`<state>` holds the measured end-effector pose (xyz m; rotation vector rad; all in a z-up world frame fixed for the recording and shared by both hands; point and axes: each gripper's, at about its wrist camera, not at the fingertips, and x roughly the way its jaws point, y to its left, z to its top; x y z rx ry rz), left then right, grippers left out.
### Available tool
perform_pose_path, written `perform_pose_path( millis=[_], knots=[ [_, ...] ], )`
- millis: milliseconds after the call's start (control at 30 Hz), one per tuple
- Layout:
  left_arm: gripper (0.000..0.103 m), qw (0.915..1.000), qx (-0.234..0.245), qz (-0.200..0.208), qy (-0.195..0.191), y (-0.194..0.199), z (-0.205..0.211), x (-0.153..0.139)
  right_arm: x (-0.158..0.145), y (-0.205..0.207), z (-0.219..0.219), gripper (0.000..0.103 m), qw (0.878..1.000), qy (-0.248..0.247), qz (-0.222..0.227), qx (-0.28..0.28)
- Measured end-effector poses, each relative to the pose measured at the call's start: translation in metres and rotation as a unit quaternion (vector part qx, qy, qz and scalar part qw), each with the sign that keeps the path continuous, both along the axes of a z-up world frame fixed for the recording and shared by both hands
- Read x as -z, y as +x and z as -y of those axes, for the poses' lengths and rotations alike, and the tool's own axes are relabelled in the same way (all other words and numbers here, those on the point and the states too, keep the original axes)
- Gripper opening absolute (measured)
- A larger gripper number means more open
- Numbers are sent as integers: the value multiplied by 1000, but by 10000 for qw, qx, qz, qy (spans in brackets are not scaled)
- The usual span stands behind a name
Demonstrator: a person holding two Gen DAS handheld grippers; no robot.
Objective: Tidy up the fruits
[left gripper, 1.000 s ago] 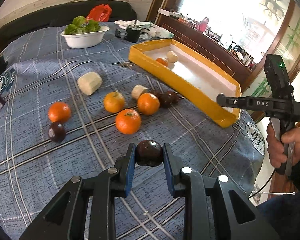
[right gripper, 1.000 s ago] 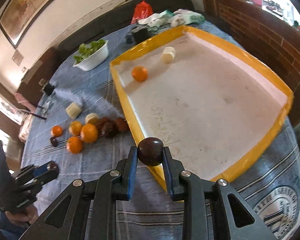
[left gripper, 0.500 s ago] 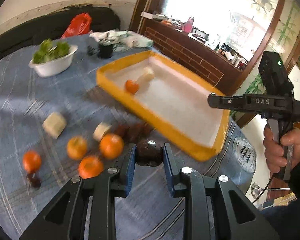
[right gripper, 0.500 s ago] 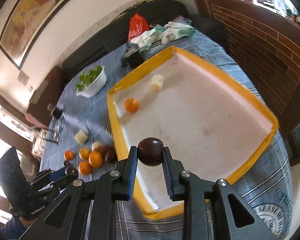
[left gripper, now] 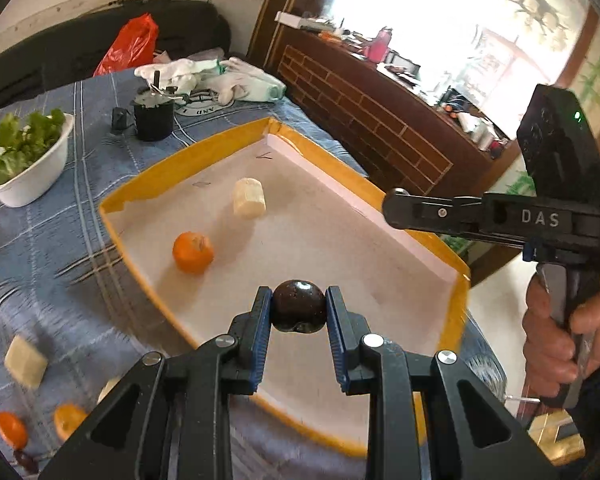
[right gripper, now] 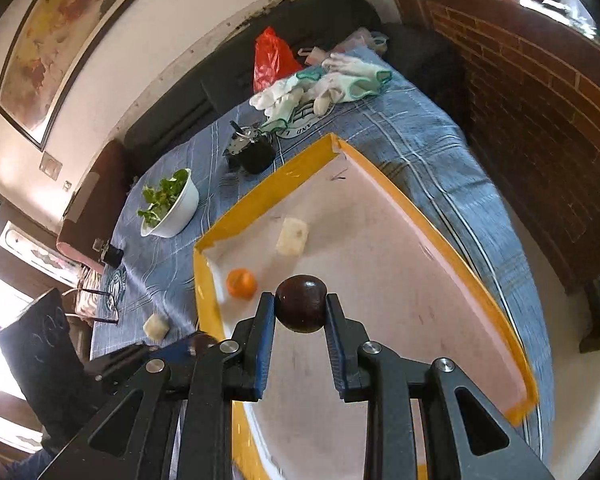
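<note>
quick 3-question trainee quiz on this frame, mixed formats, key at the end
1. True or false: the left gripper and the right gripper each have their jaws shut on a dark round plum, the left plum and the right plum.
2. Multiple choice: what lies inside the yellow-rimmed white tray? A) one round orange and one pale cream chunk B) three oranges C) nothing
3. Fill in: the white round bowl on the blue plaid tablecloth holds leafy ____.

Key: 1 true; 2 A; 3 greens
</note>
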<state>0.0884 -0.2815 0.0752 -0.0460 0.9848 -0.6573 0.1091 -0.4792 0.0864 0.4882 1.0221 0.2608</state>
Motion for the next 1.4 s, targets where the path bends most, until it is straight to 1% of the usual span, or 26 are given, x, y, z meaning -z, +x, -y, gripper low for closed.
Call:
perform_pose_path(
  millis=[133,300,433,567,733,900,1200,1267,1300,1333,1400],
  knots=[
    [26,9998,-148,-98,133,27,17,12,19,38,-3,27,9996,-55,-255,-80],
    [26,9990,-282,-192,305,44,28,27,40,71,-13,27,9985,-266,-425,-213],
    [26,9982,-348,-233,424,50,31,38,49,86,-19,27,9975,-398,-469,-339],
    [26,9980,-333,-157,518,54,36,43,57,96,-22,27,9966,-441,-538,-432],
    [26,9975,-356,-130,601,56,38,46,62,101,-30,27,9952,-549,-566,-573],
    [26,9968,-337,-123,712,58,42,50,66,104,-31,28,9946,-602,-603,-584],
    [27,9965,-387,-101,732,57,43,50,66,105,-27,28,9945,-615,-625,-580],
    [27,9964,-388,-111,748,58,44,51,65,104,-26,31,9947,-595,-611,-582],
    [27,9963,-392,-118,760,58,44,51,64,104,-25,34,9948,-593,-598,-569],
    [27,9962,-394,-123,771,58,44,51,63,103,-24,35,9950,-598,-581,-551],
    [29,9960,-391,-126,796,58,45,51,62,102,-23,35,9952,-586,-569,-534]
  ],
)
